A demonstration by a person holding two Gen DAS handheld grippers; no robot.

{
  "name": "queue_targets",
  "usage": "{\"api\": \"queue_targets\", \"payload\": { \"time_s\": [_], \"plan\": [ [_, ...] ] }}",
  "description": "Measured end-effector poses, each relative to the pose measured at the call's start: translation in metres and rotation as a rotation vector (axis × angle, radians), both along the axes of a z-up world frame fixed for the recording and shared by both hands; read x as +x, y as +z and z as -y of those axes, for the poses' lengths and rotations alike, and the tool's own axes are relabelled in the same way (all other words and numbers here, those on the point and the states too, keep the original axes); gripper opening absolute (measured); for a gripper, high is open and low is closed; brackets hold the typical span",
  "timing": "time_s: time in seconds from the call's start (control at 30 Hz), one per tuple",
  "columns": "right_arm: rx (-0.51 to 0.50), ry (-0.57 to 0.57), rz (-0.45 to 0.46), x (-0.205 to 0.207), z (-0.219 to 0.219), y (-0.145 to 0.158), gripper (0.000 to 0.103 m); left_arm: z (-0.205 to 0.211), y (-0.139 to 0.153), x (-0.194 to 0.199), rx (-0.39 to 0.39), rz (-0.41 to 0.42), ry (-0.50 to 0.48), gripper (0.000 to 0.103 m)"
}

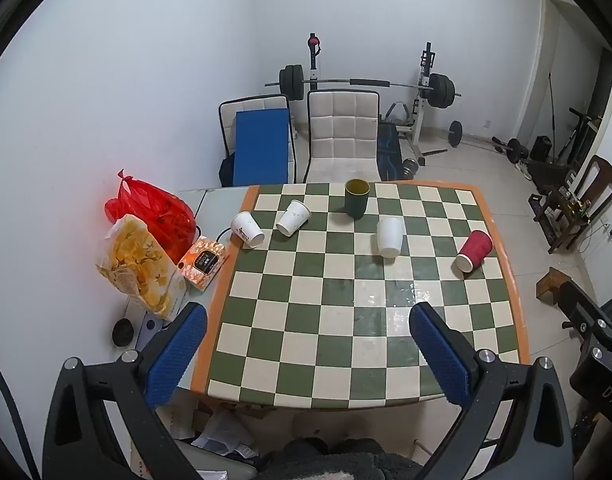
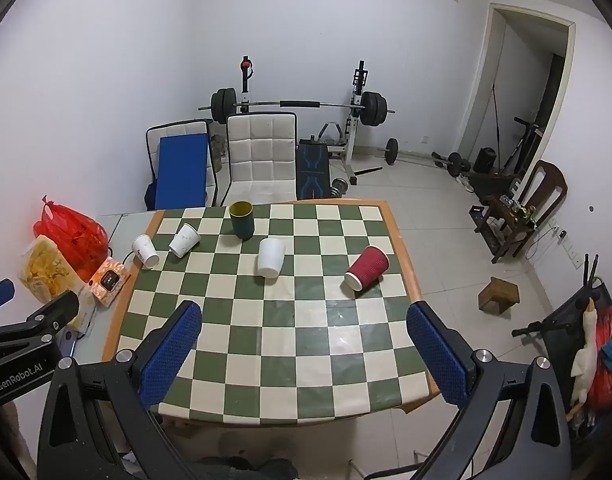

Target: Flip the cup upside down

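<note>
A dark green cup [image 1: 357, 199] [image 2: 242, 220] stands upright, mouth up, at the far edge of the checkered table [image 1: 345, 340] [image 2: 286, 352]. A plain white cup [image 1: 389, 237] [image 2: 270, 257], a red ribbed cup [image 1: 473, 251] [image 2: 366, 267] and two printed white paper cups [image 1: 248, 229] [image 1: 293, 217] [image 2: 145, 251] [image 2: 184, 239] lie on their sides. My left gripper [image 1: 307, 316] and right gripper [image 2: 304, 314] are both open and empty, held above the table's near edge, well short of the cups.
A red plastic bag [image 1: 154, 208], a snack bag [image 1: 140, 268] and an orange box [image 1: 204, 262] sit on a grey side table left of the checkered table. Two chairs [image 1: 341, 136] and a barbell rack stand behind. A small wooden stool [image 2: 499, 294] is on the floor at right.
</note>
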State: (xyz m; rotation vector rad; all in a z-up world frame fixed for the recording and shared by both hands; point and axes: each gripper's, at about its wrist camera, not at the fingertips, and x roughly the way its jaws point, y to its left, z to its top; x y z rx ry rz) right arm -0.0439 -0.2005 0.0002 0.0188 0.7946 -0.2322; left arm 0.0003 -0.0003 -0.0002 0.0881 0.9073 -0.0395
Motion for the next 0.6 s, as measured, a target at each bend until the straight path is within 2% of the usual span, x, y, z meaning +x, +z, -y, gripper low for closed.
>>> {"api": "queue_targets", "payload": {
  "time_s": [0.6],
  "plan": [
    [0.017, 0.004, 0.009, -0.0006, 0.0001, 0.0032, 0.103, 0.0006, 0.0002, 0.0001, -0.011, 0.014, 0.002, 0.103]
  ]
}}
